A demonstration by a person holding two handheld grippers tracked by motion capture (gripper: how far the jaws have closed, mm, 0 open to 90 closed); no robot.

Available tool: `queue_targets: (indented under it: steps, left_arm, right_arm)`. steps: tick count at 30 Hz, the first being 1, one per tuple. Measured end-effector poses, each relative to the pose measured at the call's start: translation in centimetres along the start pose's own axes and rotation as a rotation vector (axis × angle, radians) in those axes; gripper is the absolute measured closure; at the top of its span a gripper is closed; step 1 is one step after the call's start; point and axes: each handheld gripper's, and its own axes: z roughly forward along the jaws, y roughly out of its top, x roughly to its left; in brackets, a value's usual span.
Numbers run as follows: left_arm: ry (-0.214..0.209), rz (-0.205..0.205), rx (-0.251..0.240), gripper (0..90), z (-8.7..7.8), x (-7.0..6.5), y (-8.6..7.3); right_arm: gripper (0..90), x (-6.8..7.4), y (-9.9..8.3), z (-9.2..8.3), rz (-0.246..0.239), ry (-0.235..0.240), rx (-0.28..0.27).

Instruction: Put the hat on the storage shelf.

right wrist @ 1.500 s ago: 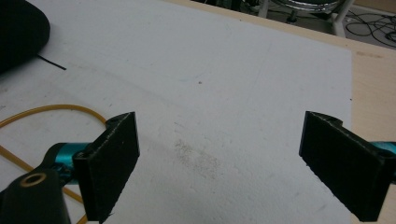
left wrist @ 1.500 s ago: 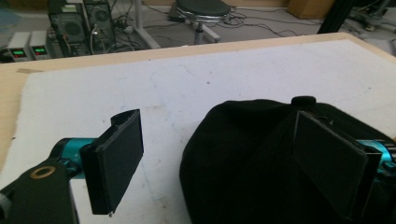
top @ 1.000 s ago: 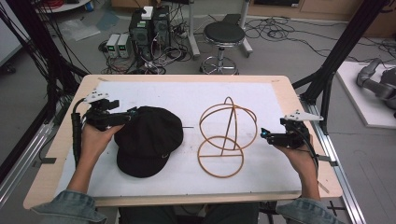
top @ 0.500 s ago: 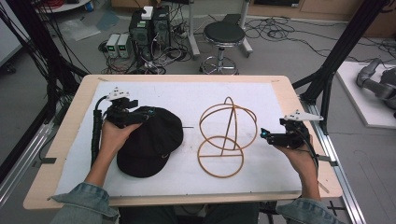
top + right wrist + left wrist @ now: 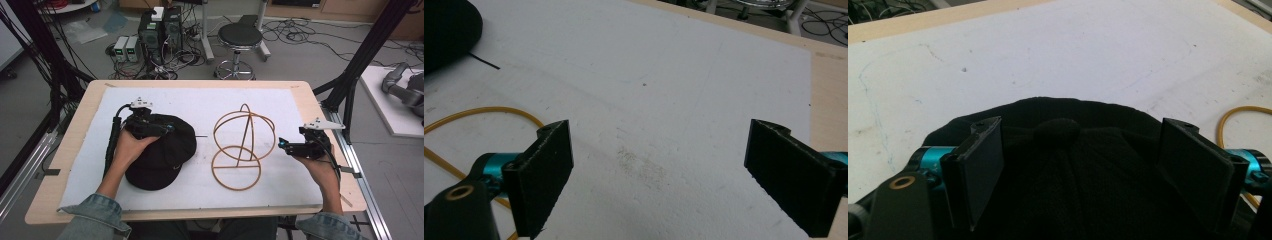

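A black cap (image 5: 159,150) lies on the left part of the white mat (image 5: 210,107) that covers the table (image 5: 65,145). The left tool (image 5: 167,128) sits over the far side of the cap. In the left gripper view its two black jaws stand spread apart, one on each side of the cap's top, with the little button (image 5: 1057,129) between them. They do not pinch the cloth.

Just right of the cap stands a yellow wire hat stand (image 5: 242,147), made of round hoops. It is between the two tools.

The right tool (image 5: 281,144) is at the right side of the mat, near the wire stand but not touching it. Its jaws are spread wide with bare mat between them.

Far behind the table are a round black stool (image 5: 240,36), some computer boxes (image 5: 159,25) and many cables on the floor.
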Motion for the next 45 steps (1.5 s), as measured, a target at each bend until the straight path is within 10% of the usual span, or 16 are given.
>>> queue_targets:
  steps: [19, 45]
  left_arm:
    - [0.047, 0.018, 0.101, 52.6, 0.5, 0.4, -0.4]
    - [-0.066, 0.066, -0.065, 67.5, -5.1, 0.4, 2.3]
  right_arm:
    - [12.2, -0.1, 0.1, -0.3, 0.006, -0.014, -0.015]
    - [12.1, -0.2, 0.1, -0.4, 0.017, -0.012, -0.023]
